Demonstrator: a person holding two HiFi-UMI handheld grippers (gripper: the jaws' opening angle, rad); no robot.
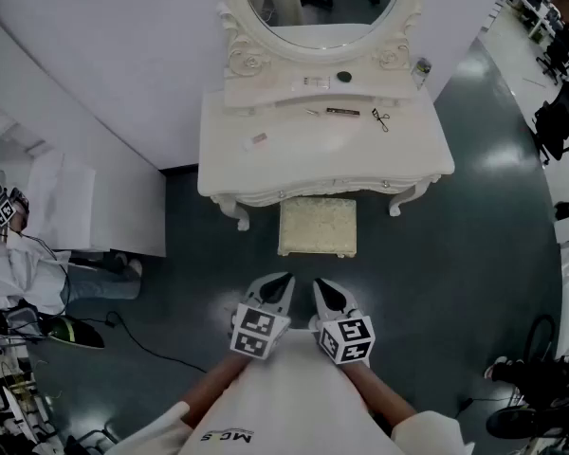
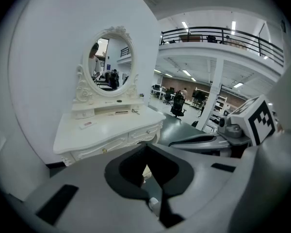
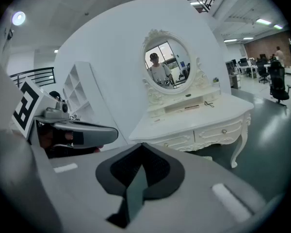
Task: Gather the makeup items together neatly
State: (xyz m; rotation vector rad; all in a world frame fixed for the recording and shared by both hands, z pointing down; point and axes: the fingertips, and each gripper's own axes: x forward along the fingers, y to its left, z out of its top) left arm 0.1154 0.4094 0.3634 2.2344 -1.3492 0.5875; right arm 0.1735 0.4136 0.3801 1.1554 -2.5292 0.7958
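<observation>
Bright, even indoor light with a cool grey cast. Ceiling strip lights glow in the left gripper view, and pale glare patches lie on the dark floor. Both gripper views bulge at the edges, with black corners. Shadows are faint and soft.

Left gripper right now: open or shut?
Shut. In the left gripper view, the left gripper has its jaws closed together, nothing between them.
</observation>
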